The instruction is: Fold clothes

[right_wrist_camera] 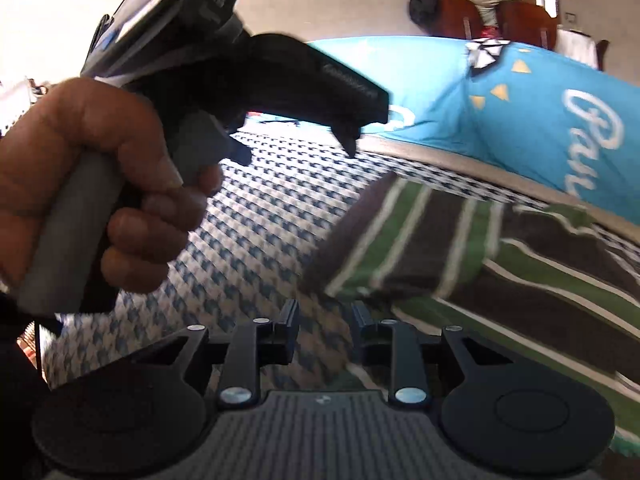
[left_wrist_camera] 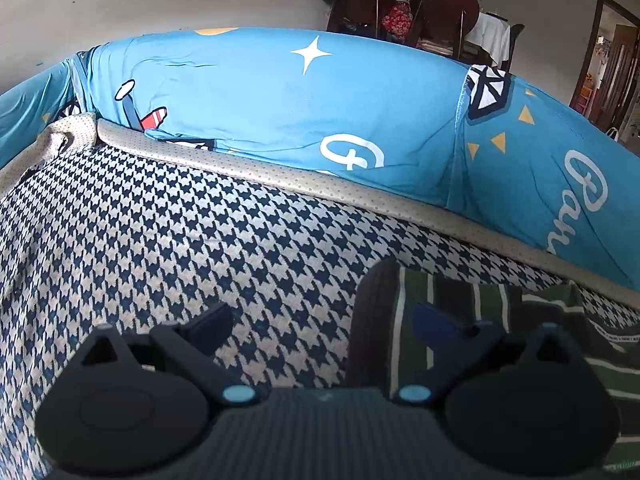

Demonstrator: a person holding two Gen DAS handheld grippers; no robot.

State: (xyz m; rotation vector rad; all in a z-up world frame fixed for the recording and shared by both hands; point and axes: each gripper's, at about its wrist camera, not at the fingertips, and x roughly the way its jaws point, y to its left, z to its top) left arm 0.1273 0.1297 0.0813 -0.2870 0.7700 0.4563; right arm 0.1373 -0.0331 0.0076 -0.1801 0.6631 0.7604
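overhead in the left wrist view, the left gripper point(left_wrist_camera: 320, 320) tilted down over the houndstooth cloth point(left_wrist_camera: 160, 248), jaws wide apart and holding nothing; the striped garment point(left_wrist_camera: 460, 320) lay under its right finger, stripes running away toward the blue sheet point(left_wrist_camera: 300, 112).

from the right wrist view, a hand point(right_wrist_camera: 100, 200) gripped the left gripper's handle. the right gripper point(right_wrist_camera: 325, 320) stood slightly parted, empty, just short of the folded garment's near edge.
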